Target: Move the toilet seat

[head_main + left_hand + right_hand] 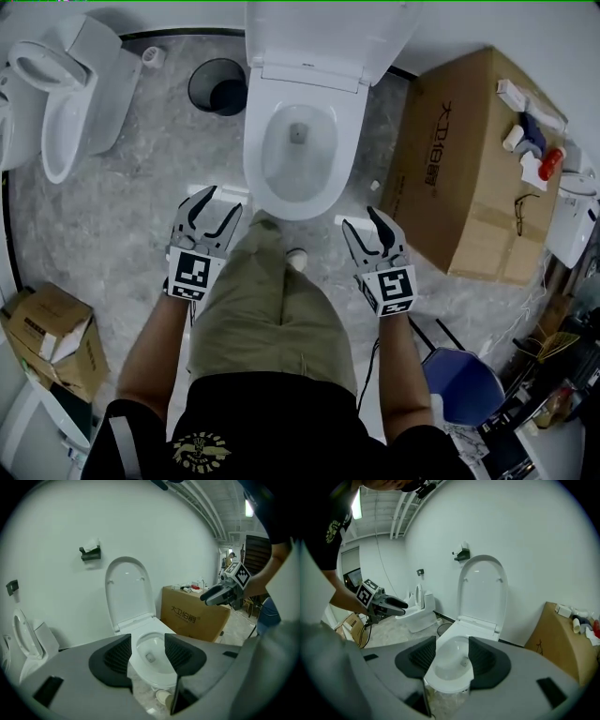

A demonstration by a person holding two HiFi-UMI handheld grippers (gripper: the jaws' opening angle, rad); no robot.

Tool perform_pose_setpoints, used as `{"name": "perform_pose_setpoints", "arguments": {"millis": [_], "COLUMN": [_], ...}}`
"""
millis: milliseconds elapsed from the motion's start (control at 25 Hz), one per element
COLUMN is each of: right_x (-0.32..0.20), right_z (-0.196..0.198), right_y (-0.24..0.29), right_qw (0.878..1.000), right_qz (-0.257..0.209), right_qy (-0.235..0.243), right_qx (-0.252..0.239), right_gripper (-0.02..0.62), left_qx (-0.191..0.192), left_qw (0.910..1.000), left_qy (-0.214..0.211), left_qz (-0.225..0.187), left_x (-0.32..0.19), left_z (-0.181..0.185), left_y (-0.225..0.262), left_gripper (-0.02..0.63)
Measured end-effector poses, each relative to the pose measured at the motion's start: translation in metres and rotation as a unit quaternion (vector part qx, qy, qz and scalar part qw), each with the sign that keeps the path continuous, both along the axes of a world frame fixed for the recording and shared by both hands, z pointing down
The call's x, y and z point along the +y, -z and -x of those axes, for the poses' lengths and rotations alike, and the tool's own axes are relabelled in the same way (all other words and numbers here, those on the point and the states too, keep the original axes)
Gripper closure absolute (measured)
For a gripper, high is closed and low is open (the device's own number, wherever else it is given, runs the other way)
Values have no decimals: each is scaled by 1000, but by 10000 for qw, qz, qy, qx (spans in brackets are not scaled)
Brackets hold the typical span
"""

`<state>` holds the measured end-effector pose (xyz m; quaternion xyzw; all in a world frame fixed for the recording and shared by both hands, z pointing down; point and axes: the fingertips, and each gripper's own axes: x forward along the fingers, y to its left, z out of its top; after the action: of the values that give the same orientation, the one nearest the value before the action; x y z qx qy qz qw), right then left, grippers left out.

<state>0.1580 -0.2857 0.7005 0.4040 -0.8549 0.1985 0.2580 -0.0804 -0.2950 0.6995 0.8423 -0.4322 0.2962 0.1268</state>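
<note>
grey marble floor (141, 197), white wall (47, 522), open toilet (328, 183)

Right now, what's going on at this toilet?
A person stands facing the white ceramic toilet, with a gripper in each hand. The left gripper and right gripper hang low on either side of the bowl's front. Their jaws are open, empty and touching nothing. The hinged white toilet seat stands upright against the wall, not yet handled. A brown cardboard box sits beside the toilet.

White toilet seat (483, 590) raised upright, apparently against wall (543, 541).
</note>
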Motion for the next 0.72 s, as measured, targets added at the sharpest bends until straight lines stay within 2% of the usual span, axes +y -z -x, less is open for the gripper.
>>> {"name": "perform_pose_setpoints", "arguments": {"millis": [440,720], "right_x": [15,21], "right_z": [-8,-10], "right_y": [-136,-207], "right_qw": [9955,9908], "right_qz": [835,1141], "right_qy": [137,332], "right_qx": [426,652], "right_gripper": [374,374], "left_qx": [-195,-390], "left_qw": [9955,9896], "left_qy": [-276,-381], "left_qz": [883,1328], "left_x": [15,26], "left_z": [4,4], "left_y": [-137,-214], "left_gripper": [397,389]}}
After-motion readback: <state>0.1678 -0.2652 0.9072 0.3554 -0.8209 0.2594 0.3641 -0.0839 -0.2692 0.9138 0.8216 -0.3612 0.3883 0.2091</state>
